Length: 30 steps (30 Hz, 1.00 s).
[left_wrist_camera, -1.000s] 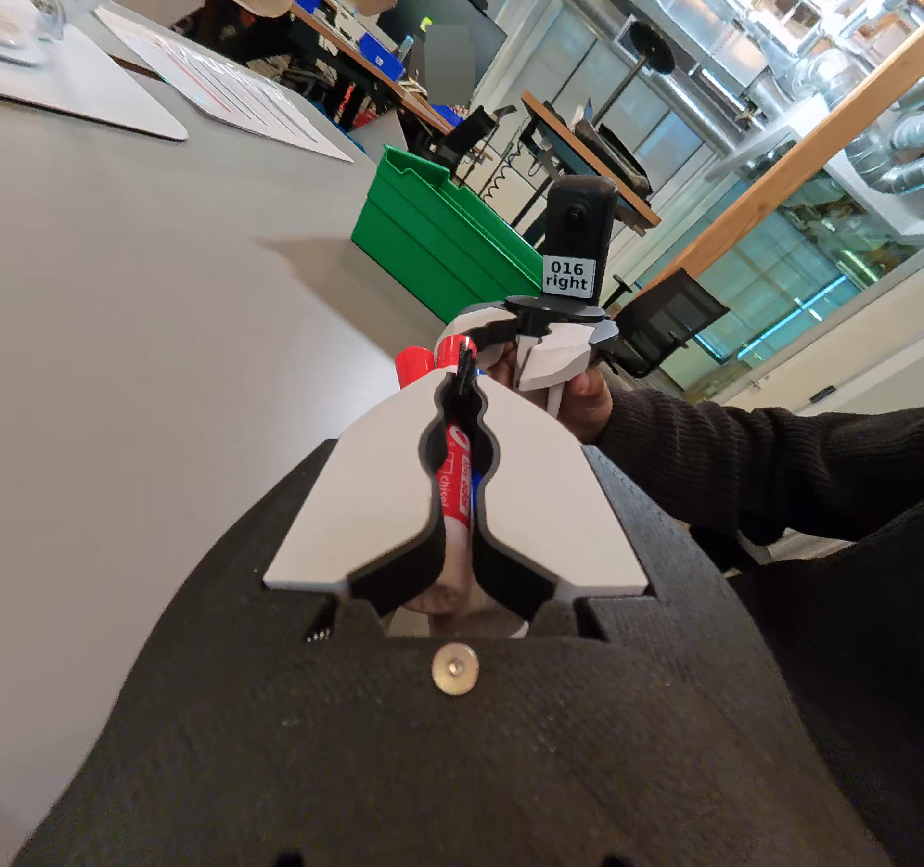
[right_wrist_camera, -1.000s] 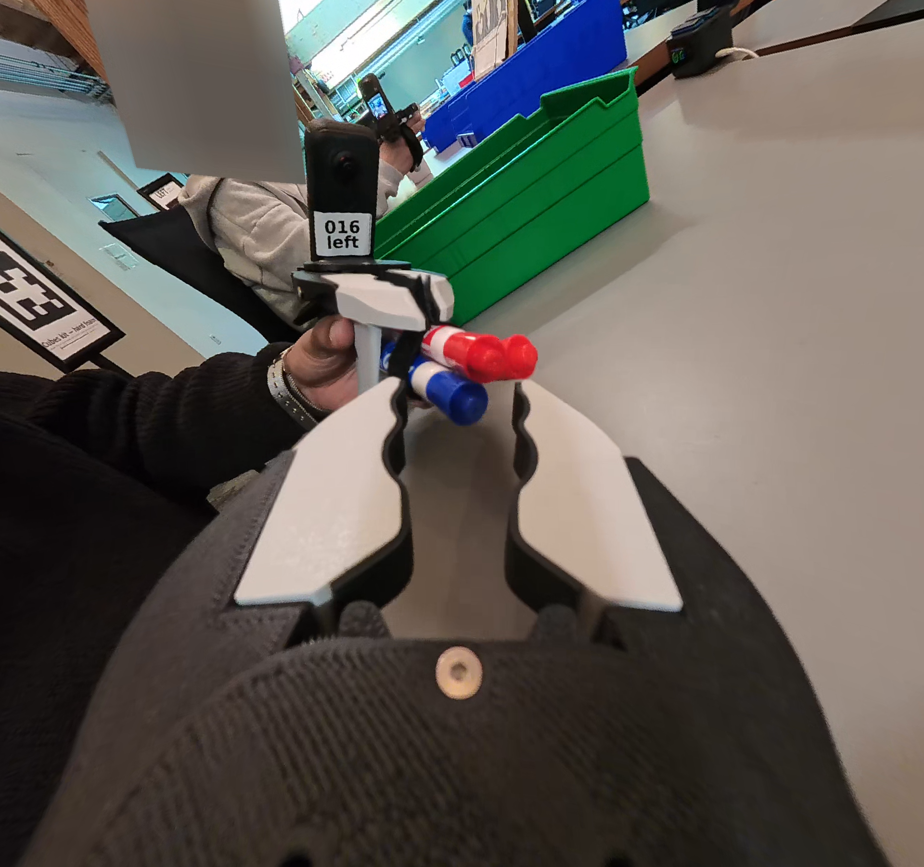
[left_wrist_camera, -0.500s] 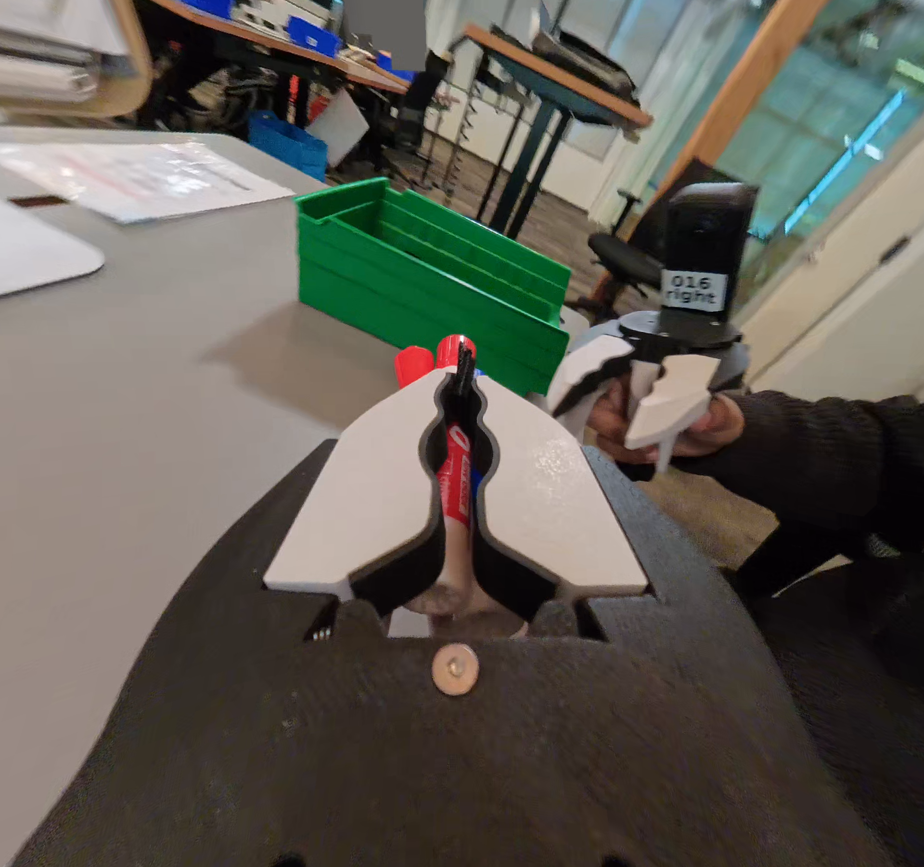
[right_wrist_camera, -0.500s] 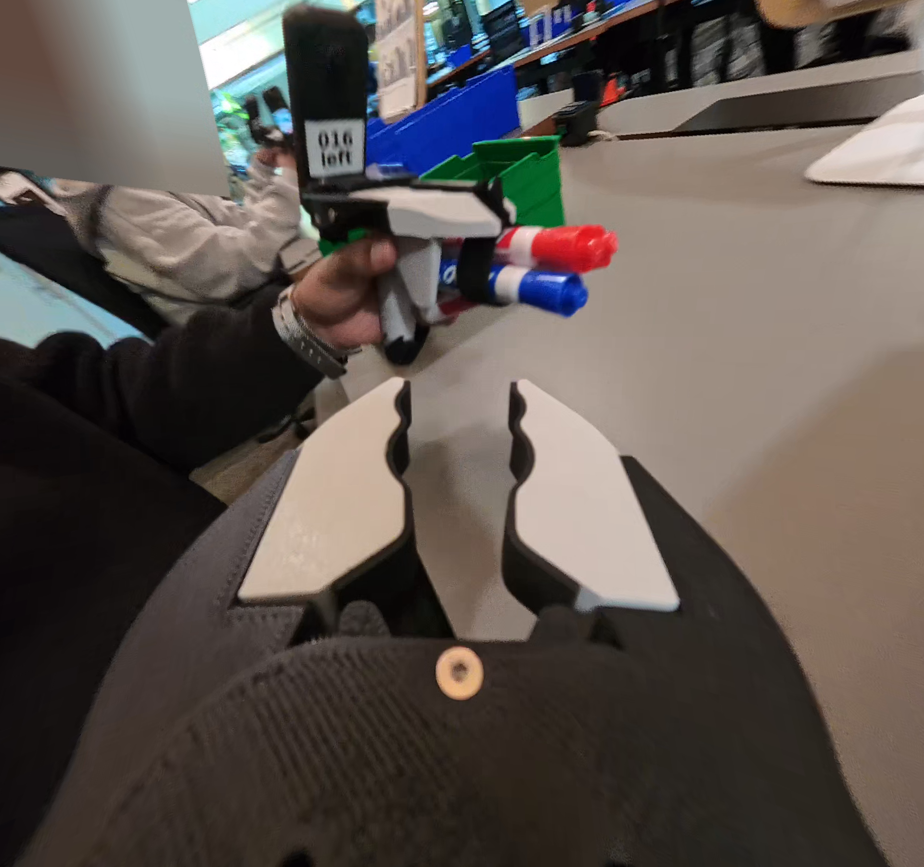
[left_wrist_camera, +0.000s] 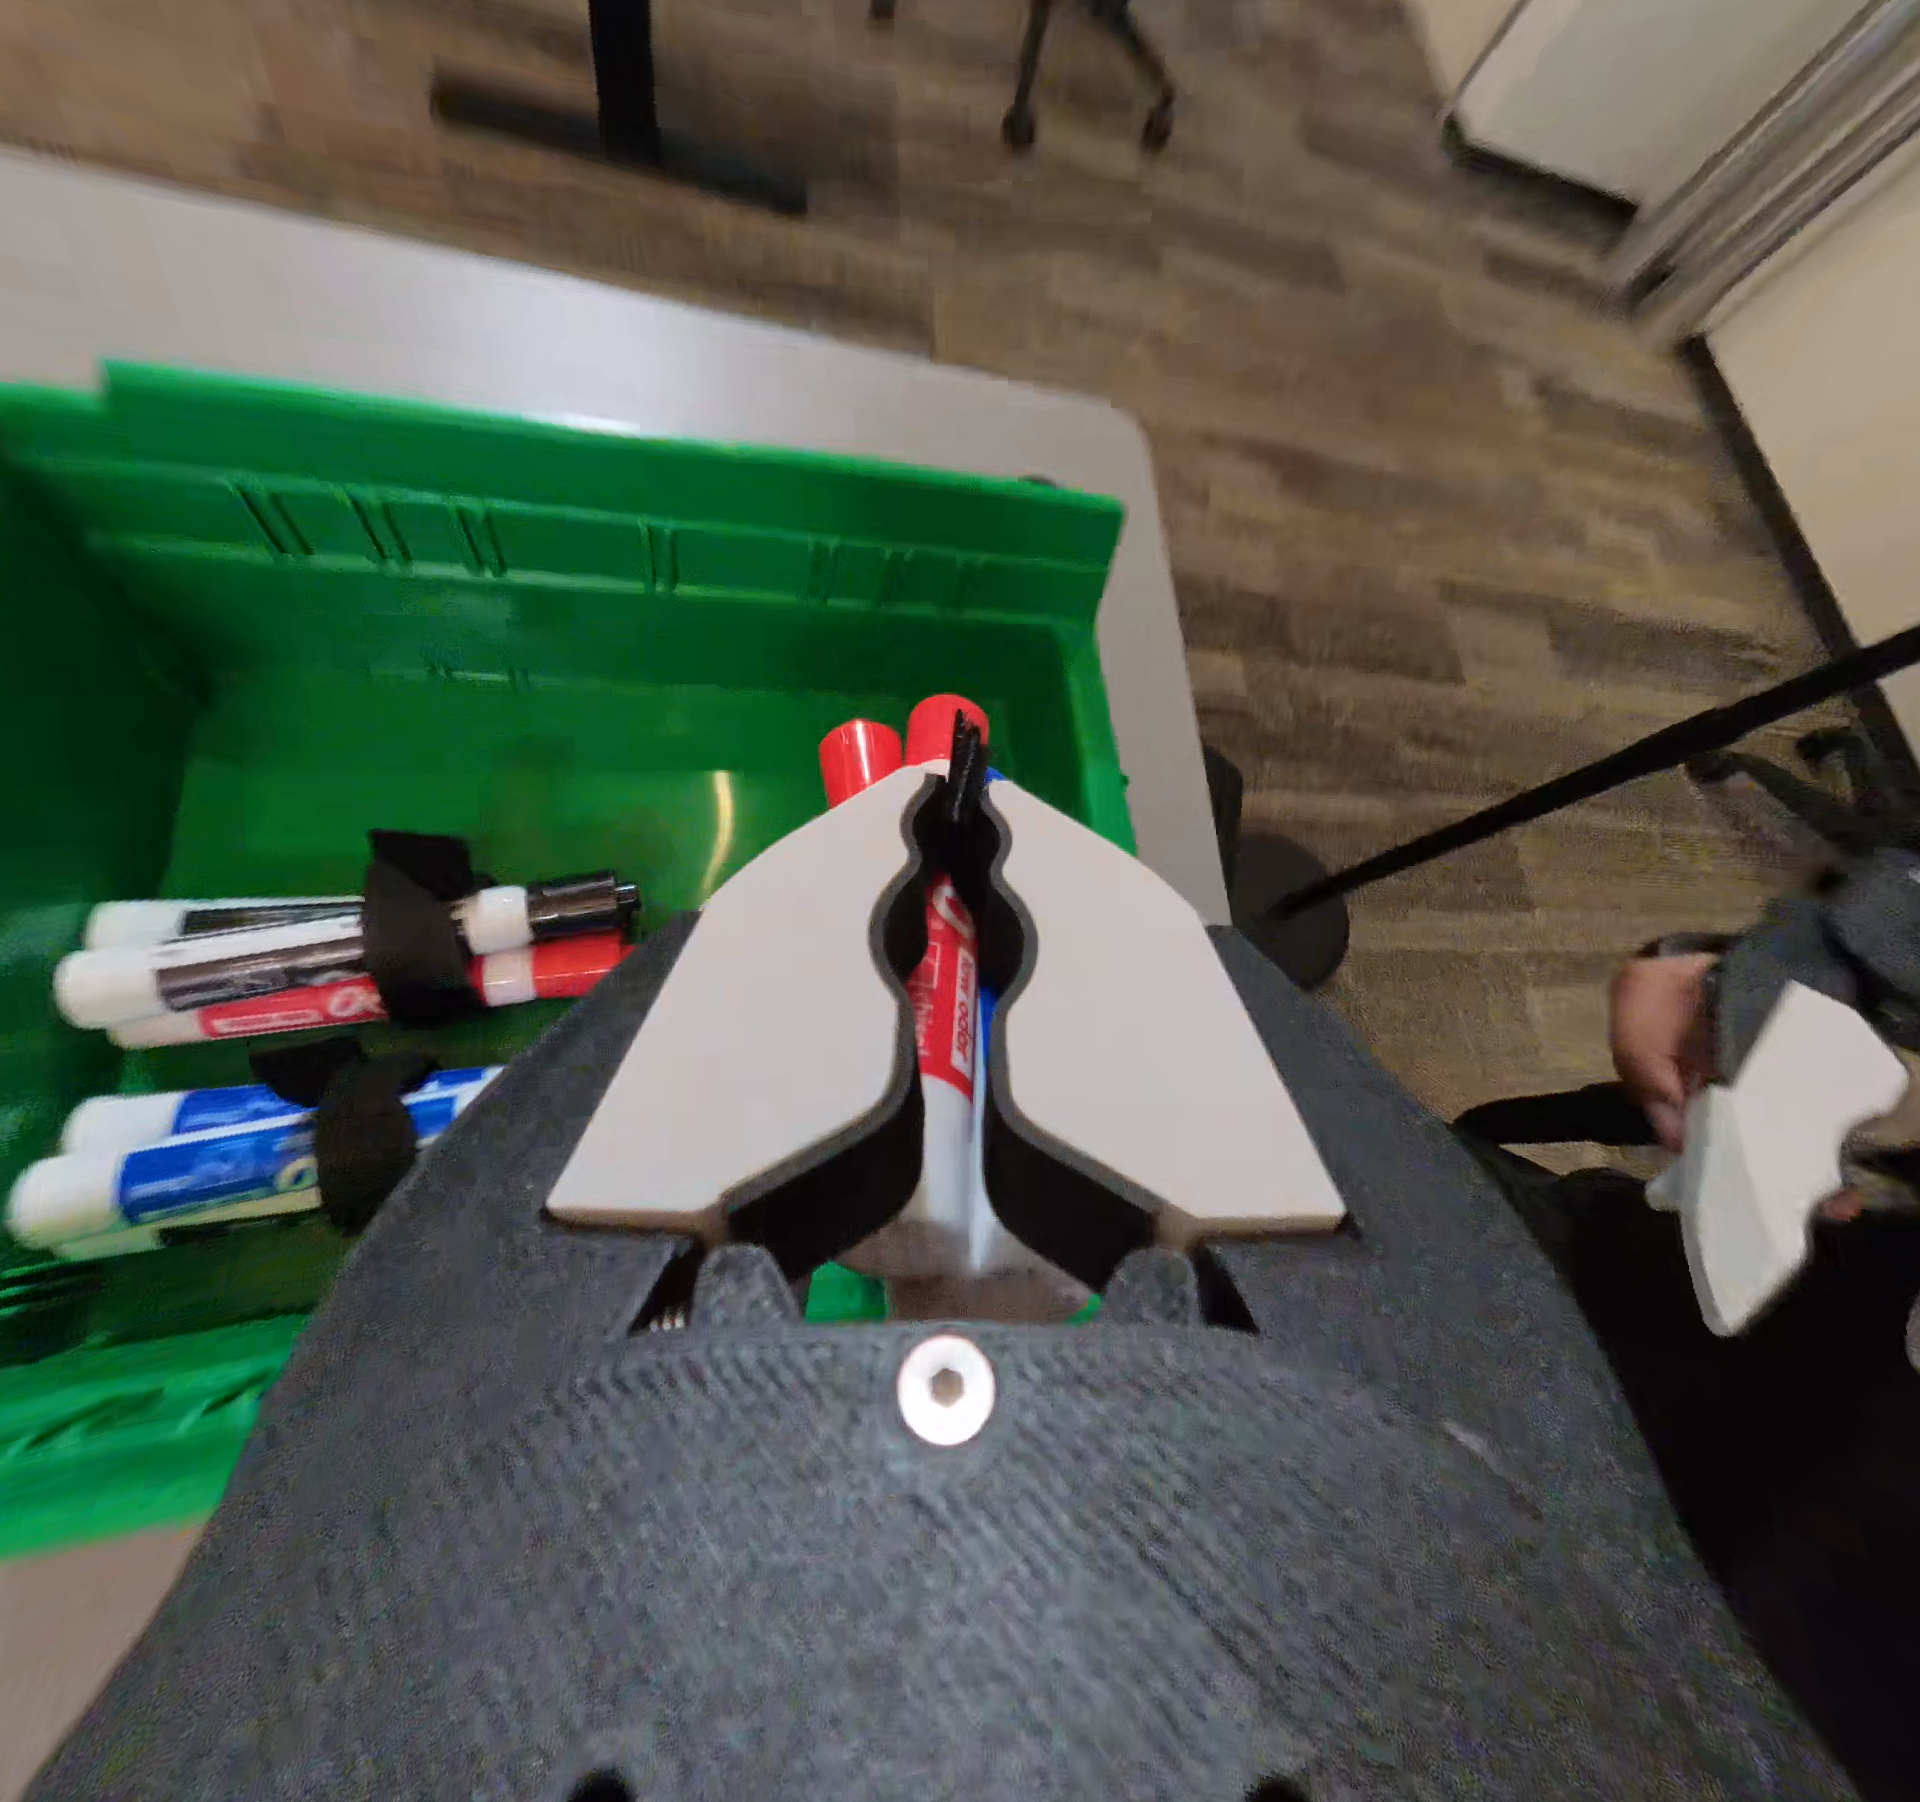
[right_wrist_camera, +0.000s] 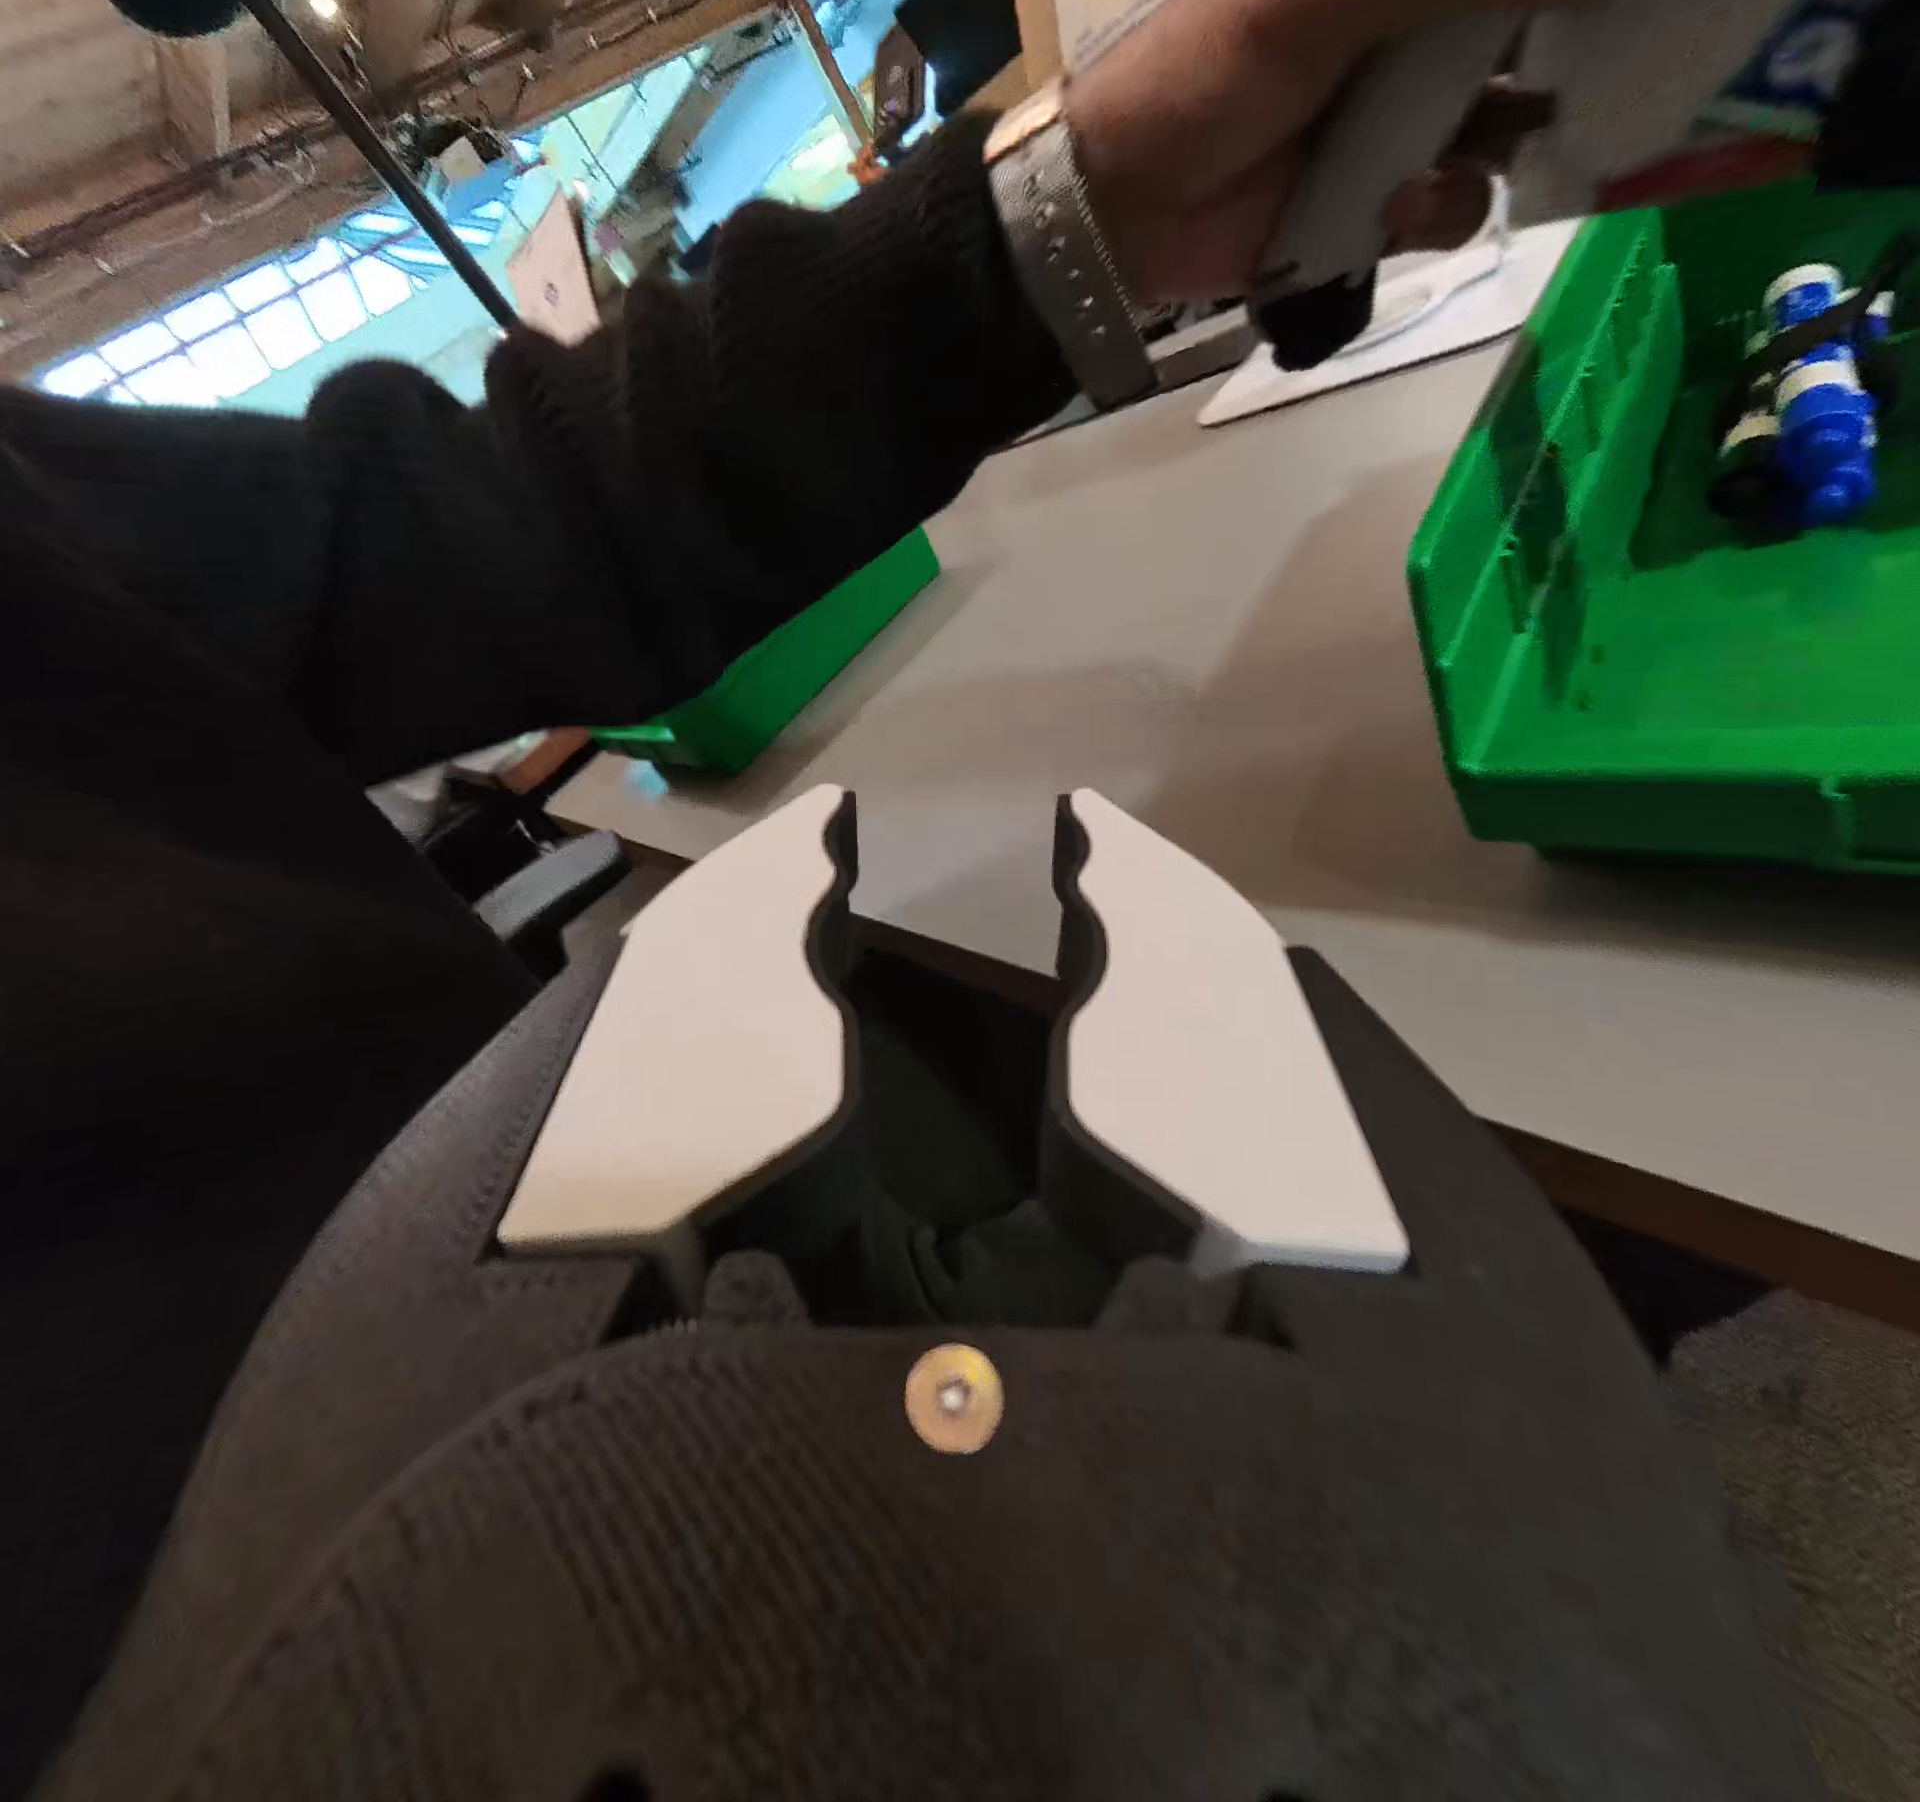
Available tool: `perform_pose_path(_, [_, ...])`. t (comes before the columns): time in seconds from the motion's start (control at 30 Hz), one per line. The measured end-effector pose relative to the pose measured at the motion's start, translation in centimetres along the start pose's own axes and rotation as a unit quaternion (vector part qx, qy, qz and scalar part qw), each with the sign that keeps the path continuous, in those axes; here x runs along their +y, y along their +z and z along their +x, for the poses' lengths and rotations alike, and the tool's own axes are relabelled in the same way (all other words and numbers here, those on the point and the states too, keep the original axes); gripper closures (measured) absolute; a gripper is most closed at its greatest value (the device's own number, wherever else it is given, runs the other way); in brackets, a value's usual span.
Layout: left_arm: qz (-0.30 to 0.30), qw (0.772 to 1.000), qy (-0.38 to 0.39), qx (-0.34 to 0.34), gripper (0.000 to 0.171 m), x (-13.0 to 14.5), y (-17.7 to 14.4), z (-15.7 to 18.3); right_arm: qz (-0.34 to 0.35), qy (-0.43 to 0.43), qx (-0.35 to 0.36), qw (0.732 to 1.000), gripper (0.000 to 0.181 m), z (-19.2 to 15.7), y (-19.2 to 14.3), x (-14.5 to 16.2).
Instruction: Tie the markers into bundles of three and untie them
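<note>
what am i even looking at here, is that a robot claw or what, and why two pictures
No robot: a person holds a hand-operated pair of tongs in each hand, and a camera on each looks forward along its two white fingers. That gives two pictures of one moment.

In the left wrist view, the left tongs are shut on a strapped bundle of red and blue capped markers, held over an open green plastic bin on a grey table. Two more strapped marker bundles lie in the bin: a black and red one and a blue one.

In the right wrist view, the right tongs are open and empty, near the table edge. The person's left hand shows above.
</note>
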<state>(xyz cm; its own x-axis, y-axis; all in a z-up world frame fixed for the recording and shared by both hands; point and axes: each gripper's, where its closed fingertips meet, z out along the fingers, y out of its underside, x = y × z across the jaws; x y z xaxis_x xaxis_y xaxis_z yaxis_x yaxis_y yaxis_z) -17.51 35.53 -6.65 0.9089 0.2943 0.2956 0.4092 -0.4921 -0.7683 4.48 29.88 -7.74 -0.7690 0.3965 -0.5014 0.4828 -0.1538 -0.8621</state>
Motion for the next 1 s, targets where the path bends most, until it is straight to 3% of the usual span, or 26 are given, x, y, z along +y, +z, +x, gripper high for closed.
perform_pose_path(0.1, [-0.055,0.992,-0.108,0.026,0.166,1.1,3.8,-0.2,-0.012,-0.012,0.018,1.0,0.144,0.3,-1.0,0.6])
perform_pose_path(0.17, [-0.06,0.974,-0.211,0.06,0.166,1.1,5.5,0.1,-0.005,-0.008,0.018,1.0,0.144,0.1,-1.7,0.5])
perform_pose_path(0.23, [-0.065,0.964,-0.25,0.067,0.167,1.1,6.8,-0.1,0.003,-0.005,0.02,1.0,0.144,0.0,-2.3,0.3])
perform_pose_path(0.53, [-0.141,0.962,-0.233,-0.007,0.166,3.1,9.8,-2.6,0.053,0.048,0.005,0.997,0.144,0.6,-3.9,-1.2])
perform_pose_path(1.0, [-0.2,0.955,-0.219,0.018,0.147,5.0,10.2,-1.4,0.061,0.061,-0.007,0.996,0.144,0.5,-4.0,-1.4])
